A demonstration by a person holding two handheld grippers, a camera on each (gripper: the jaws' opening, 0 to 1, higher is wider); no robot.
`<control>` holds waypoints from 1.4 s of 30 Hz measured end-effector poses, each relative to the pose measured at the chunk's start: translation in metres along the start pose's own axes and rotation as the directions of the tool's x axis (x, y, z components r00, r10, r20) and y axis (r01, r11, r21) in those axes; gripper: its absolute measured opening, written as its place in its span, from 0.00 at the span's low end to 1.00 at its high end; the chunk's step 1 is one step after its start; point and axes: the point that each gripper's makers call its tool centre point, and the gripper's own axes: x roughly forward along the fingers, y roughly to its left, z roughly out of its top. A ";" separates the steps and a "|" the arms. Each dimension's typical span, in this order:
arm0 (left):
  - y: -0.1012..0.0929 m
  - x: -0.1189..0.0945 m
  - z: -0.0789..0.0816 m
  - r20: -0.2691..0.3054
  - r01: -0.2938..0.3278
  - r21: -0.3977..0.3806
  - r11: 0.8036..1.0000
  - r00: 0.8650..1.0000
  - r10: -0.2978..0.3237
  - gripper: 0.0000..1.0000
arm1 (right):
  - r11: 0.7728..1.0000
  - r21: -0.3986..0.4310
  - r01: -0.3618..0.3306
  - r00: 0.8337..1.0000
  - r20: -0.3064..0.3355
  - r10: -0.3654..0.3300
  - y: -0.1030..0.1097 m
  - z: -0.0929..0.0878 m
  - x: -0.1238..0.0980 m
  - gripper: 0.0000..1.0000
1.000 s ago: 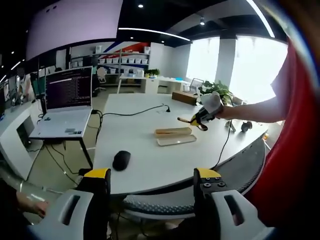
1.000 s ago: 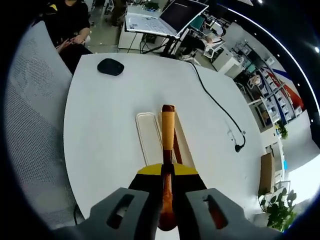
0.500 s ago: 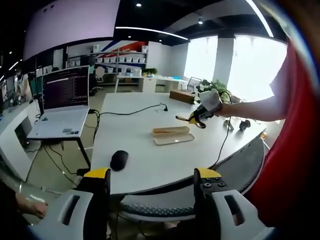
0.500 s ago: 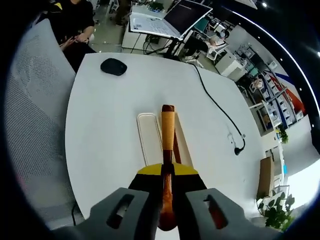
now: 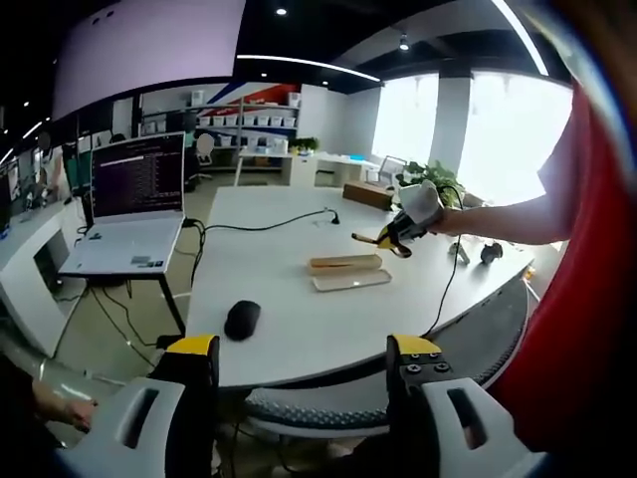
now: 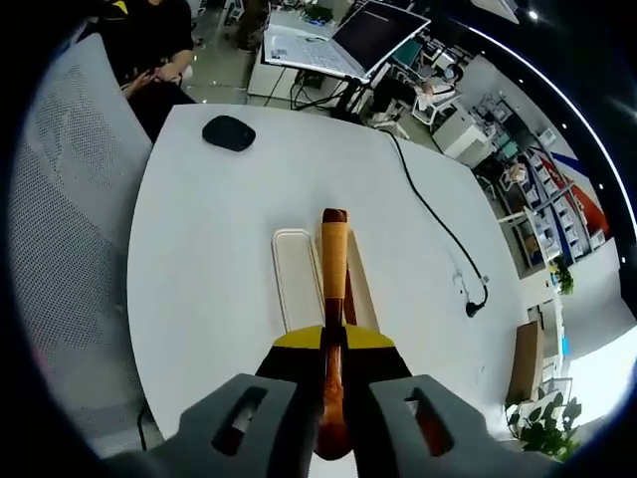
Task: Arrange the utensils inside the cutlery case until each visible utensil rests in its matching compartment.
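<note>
Honestly nothing here is readable. The laptop screen [image 5: 137, 175] beside the white bench [image 5: 289, 289] has rows of light text on a dark background, but it's way too small and blurry to make out a single word. In the right gripper view the same laptop [image 6: 370, 28] sits past the far end of the bench and its screen is just a dark blur. No labels, brands or numbers I can pick out on anything else.

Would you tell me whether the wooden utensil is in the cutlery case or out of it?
Out: the right gripper is shut on the wooden utensil, holding it above the cutlery case on the table.
</note>
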 end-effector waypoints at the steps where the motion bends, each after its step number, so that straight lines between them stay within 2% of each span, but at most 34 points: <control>1: 0.000 0.000 0.000 -0.001 0.001 0.000 1.000 1.000 -0.001 0.70 | 1.000 -0.003 -0.002 1.000 -0.001 0.002 0.000 0.000 0.000 0.02; 10: -0.002 0.001 -0.003 -0.006 0.002 0.003 1.000 1.000 -0.002 0.70 | 0.996 -0.085 0.006 0.999 -0.032 -0.009 -0.007 -0.006 -0.004 0.02; 29: -0.004 -0.004 -0.010 -0.010 -0.011 -0.006 1.000 1.000 0.011 0.70 | 0.995 -0.097 0.014 0.999 -0.028 -0.017 -0.018 -0.004 0.000 0.02; 34: -0.005 -0.004 -0.007 0.006 -0.013 -0.010 1.000 1.000 0.013 0.70 | 0.994 -0.105 0.009 0.999 -0.038 -0.013 -0.018 -0.007 0.001 0.02; 37: -0.007 -0.003 -0.012 -0.016 -0.004 -0.016 1.000 1.000 0.003 0.70 | 0.995 -0.101 0.006 0.999 -0.042 -0.010 -0.018 -0.008 0.001 0.02; 39: -0.009 -0.003 -0.010 -0.017 0.002 0.014 1.000 1.000 -0.002 0.70 | 0.994 -0.108 0.011 0.999 -0.034 -0.015 -0.019 -0.005 0.002 0.02; 42: -0.006 -0.003 -0.007 -0.005 -0.004 -0.005 1.000 1.000 0.004 0.70 | 0.994 -0.107 0.009 0.999 -0.034 -0.012 -0.020 -0.005 0.003 0.02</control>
